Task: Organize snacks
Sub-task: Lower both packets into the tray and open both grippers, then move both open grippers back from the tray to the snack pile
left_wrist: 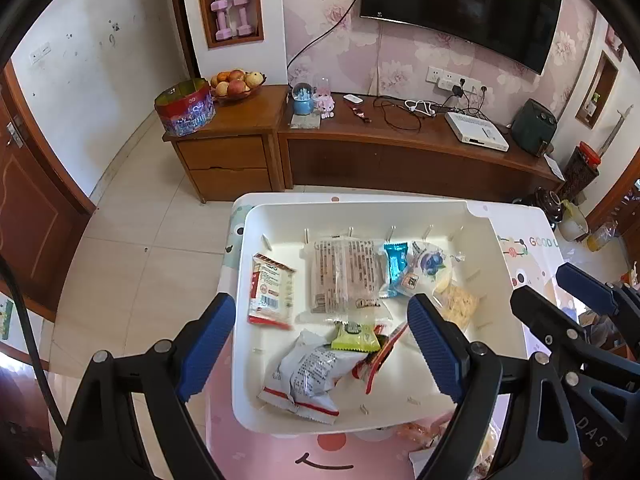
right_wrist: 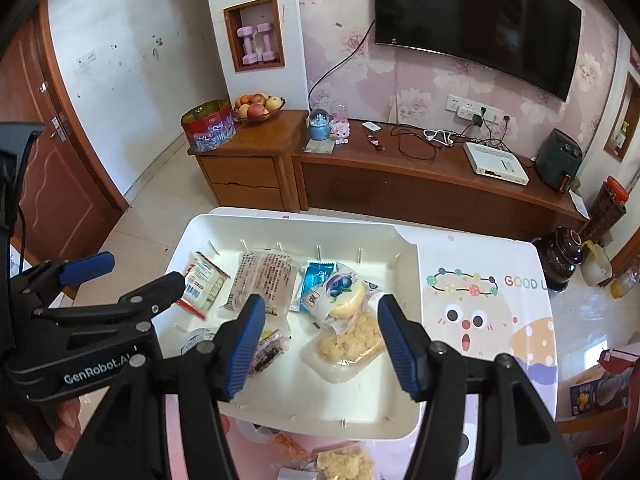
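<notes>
**Both grippers hover spread over the snack tray**

Left wrist view: the left gripper (left_wrist: 320,344) hangs above the white tray (left_wrist: 500,280), its blue-padded fingers (left_wrist: 208,344) spread wide and pinching nothing. The tray sits on a table (left_wrist: 348,452) covered with a pink cartoon print. Inside the tray, a red-edged wafer packet (left_wrist: 270,292) lies at 9 o'clock, a long clear biscuit sleeve (left_wrist: 344,276) at the centre, and a blue candy wrapper (left_wrist: 394,264) just beside it toward 1 o'clock. A blueberry pastry pack (left_wrist: 430,264) touches the blue wrapper, and a crumbly cake in clear wrap (left_wrist: 458,300) lies at 3 o'clock. Nearer the camera, a lime-green packet (left_wrist: 354,336) rests on a crumpled white bag (left_wrist: 308,376). The right gripper (left_wrist: 560,292) shows at 3 o'clock, outside the tray's rim.

Right wrist view: the right gripper (right_wrist: 320,344) hovers over the same tray (right_wrist: 412,320), fingers (right_wrist: 400,344) spread, empty. Between them lie the blueberry pack (right_wrist: 344,292) and the crumbly cake (right_wrist: 352,344), touching. The wafer packet (right_wrist: 204,280) sits at 10 o'clock, with the left gripper (right_wrist: 132,276) over that corner, its fingers apart. More wrapped cakes (right_wrist: 348,464) lie on the table at 6 o'clock.
</notes>
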Demonstrator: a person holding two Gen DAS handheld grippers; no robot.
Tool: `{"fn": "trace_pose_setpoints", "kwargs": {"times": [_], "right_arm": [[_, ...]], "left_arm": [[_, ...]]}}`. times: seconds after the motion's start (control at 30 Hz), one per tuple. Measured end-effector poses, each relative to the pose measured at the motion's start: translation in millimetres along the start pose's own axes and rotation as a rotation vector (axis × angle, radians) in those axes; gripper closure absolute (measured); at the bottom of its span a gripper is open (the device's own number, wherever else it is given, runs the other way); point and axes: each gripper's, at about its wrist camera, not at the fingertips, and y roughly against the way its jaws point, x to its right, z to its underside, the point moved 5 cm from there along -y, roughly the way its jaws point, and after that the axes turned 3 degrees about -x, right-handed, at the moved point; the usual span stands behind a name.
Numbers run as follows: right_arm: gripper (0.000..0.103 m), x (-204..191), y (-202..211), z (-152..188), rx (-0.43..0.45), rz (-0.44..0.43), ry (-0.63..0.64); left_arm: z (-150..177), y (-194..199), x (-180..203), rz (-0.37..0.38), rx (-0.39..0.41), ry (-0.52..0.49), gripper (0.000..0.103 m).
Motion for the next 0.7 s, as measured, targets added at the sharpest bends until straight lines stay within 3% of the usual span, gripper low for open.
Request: {"fn": "trace_pose_setpoints", "kwargs": {"times": [0.7], "right_arm": [[0.044, -5, 33, 25, 0.012, 0.002, -0.003]], "left_arm": [[24, 46, 2, 0.028, 0.026, -0.017, 0.016]]}}
